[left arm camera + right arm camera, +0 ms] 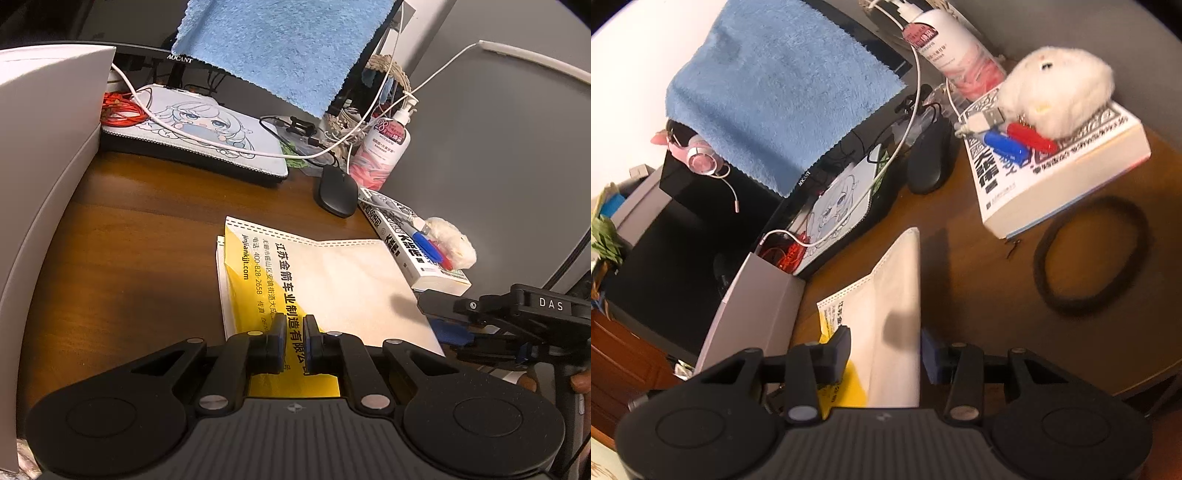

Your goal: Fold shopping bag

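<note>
Shopping bag (332, 273) folded flat on desk (129, 251); left gripper (294, 341) slightly parted, right gripper (884, 354) wide apart.

Yellow-and-white shopping bag (295, 280), blue towel (280, 48).

book (1060, 173) right, box (40, 155) left

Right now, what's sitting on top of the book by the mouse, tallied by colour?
White: 2, the fluffy toy and the USB plug
Blue: 1, a blue marker
Red: 1, a red marker
Total: 4 on the book
</note>
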Demonstrator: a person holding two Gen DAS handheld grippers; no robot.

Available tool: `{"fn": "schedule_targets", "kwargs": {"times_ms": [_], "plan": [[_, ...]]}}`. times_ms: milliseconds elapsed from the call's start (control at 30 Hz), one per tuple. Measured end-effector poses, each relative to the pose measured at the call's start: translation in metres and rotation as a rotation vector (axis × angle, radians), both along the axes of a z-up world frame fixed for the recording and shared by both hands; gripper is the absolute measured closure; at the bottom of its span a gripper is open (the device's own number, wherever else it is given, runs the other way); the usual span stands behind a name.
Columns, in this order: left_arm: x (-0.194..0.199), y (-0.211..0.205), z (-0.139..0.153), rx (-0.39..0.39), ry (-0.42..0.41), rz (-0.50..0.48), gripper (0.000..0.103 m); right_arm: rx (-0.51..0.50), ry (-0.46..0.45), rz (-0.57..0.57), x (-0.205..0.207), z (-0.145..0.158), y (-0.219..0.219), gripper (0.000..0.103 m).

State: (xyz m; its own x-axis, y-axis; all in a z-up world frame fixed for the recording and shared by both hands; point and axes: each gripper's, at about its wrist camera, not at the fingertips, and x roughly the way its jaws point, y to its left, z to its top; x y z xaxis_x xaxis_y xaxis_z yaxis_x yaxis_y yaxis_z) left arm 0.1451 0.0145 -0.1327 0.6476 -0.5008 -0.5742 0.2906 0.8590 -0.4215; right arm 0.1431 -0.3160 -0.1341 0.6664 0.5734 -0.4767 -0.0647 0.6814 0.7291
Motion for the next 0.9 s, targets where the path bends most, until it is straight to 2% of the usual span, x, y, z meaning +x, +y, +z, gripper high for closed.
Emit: {"fn": "schedule_targets", "kwargs": {"times_ms": [100, 167, 200, 433, 600, 700, 767, 900], "plan": [[0.0, -0.001, 0.0, -0.002, 0.0, -0.003, 0.093, 0.038, -0.003, 0.035, 0.001, -0.003, 0.002, 0.069], [-0.001, -0.001, 0.0, -0.003, -0.001, -0.007, 0.093, 0.036, -0.009, 0.043, 0.001, -0.002, 0.004, 0.088], [-0.001, -0.001, -0.001, -0.004, -0.001, -0.009, 0.093, 0.025, -0.015, 0.037, 0.0, -0.001, 0.005, 0.093], [-0.009, 0.004, 0.009, -0.059, -0.016, -0.031, 0.093, -0.039, -0.039, 0.038, -0.005, 0.009, 0.006, 0.094], [-0.017, 0.014, 0.024, -0.055, -0.052, -0.003, 0.093, -0.051, -0.042, 0.038, -0.007, 0.015, 0.003, 0.094], [-0.018, 0.021, 0.027, -0.039, -0.065, 0.035, 0.082, -0.048, -0.041, 0.041, -0.007, 0.015, 0.002, 0.094], [-0.018, 0.023, 0.028, -0.019, -0.067, 0.056, 0.069, -0.048, -0.038, 0.04, -0.008, 0.015, 0.002, 0.094], [-0.013, 0.025, 0.022, -0.009, -0.038, 0.069, 0.067, -0.044, -0.035, 0.046, -0.008, 0.015, 0.002, 0.094]]}}
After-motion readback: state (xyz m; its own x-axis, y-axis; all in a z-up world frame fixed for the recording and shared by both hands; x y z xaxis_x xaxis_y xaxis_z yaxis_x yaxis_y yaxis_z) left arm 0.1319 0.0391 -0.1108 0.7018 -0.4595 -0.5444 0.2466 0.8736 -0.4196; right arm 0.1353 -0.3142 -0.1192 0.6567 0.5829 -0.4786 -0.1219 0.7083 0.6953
